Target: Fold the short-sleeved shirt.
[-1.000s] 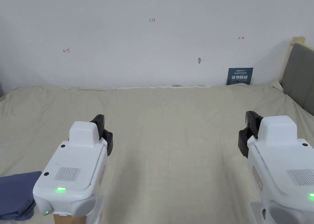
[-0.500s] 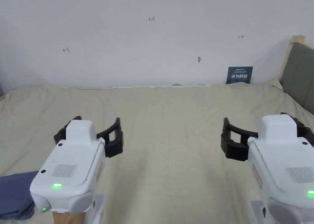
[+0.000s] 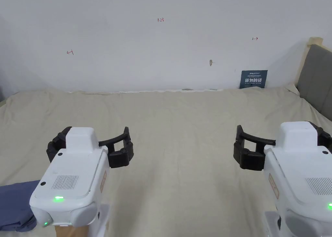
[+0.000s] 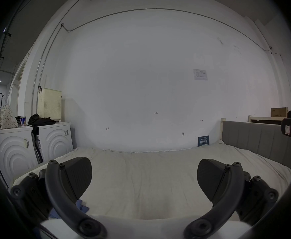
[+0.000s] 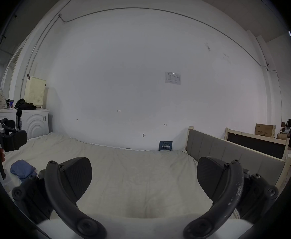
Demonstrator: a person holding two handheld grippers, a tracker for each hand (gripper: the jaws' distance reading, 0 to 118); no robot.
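Beige-sheeted bed [image 3: 181,117] carries a crumpled blue shirt [image 3: 14,205].

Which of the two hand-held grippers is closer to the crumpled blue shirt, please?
The left hand-held gripper is closer: the blue shirt lies bunched beside it at the bed's near left edge, while the right hand-held gripper hovers far across.

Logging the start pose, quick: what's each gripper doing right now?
Left gripper: open, holding nothing, above the bed sheet.
Right gripper: open, holding nothing.
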